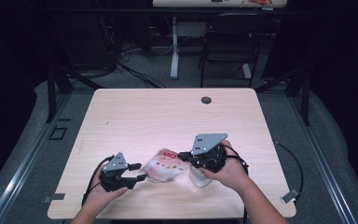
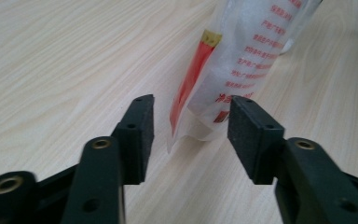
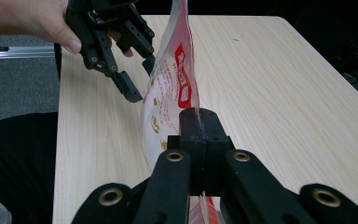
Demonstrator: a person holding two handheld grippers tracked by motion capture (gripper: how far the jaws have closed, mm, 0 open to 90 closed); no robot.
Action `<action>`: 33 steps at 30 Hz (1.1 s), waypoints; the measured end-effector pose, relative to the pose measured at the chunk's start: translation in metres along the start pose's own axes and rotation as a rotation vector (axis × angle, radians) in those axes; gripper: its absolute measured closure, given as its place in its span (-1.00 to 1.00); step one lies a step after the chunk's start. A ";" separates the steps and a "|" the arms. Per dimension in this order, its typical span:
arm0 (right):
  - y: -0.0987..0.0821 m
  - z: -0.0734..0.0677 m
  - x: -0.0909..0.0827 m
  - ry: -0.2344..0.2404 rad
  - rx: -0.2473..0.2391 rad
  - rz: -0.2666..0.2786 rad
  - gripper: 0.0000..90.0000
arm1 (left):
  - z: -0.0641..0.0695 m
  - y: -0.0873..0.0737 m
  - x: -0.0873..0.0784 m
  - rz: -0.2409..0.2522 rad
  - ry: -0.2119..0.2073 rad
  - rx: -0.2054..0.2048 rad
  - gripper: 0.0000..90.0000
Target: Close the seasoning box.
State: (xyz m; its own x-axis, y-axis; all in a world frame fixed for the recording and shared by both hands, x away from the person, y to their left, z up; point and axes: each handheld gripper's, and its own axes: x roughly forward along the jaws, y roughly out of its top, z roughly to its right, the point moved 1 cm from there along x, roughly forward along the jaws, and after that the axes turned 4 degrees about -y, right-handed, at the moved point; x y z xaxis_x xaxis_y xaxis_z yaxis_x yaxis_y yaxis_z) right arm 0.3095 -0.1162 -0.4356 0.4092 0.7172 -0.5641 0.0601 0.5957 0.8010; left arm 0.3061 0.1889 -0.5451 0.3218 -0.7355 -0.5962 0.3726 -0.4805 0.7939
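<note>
Lying on the pale wooden desk [image 1: 135, 116] near its front edge, a clear red-printed plastic bag [image 1: 164, 164] between both hands. Pinching one bag edge tight, right claw [image 3: 199, 122]. Standing wide apart, left claw [image 2: 191, 123], bag edge loose between the pads.

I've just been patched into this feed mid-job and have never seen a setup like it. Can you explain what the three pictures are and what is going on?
There is no robot arm here: a person holds a black two-jaw tool in each hand at a light wooden table. The high view looks down from above the person's side. The other two views come from cameras riding on each tool, looking along its jaws.

On the table is a clear plastic bag with red print. The right tool is shut on one edge of the bag and holds it standing up. The left tool is open, its pads on either side of the bag's other end, not pressing it.
</note>
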 end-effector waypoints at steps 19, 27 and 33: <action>-0.001 0.002 0.001 -0.004 0.009 0.004 1.00 | 0.001 0.004 0.033 -0.014 -0.090 0.012 -0.22; -0.001 0.001 0.002 -0.006 0.014 0.005 1.00 | 0.002 0.003 0.034 -0.029 -0.087 0.042 -0.11; -0.001 0.001 0.003 -0.004 0.019 0.009 1.00 | 0.003 0.003 0.032 -0.046 -0.082 0.071 0.05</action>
State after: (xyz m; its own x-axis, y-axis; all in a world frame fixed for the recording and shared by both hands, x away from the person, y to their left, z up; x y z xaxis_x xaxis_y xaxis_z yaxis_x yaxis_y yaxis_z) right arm 0.3117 -0.1151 -0.4375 0.4132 0.7210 -0.5564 0.0741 0.5823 0.8096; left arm 0.3148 0.1625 -0.5616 0.2323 -0.7473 -0.6226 0.3221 -0.5449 0.7741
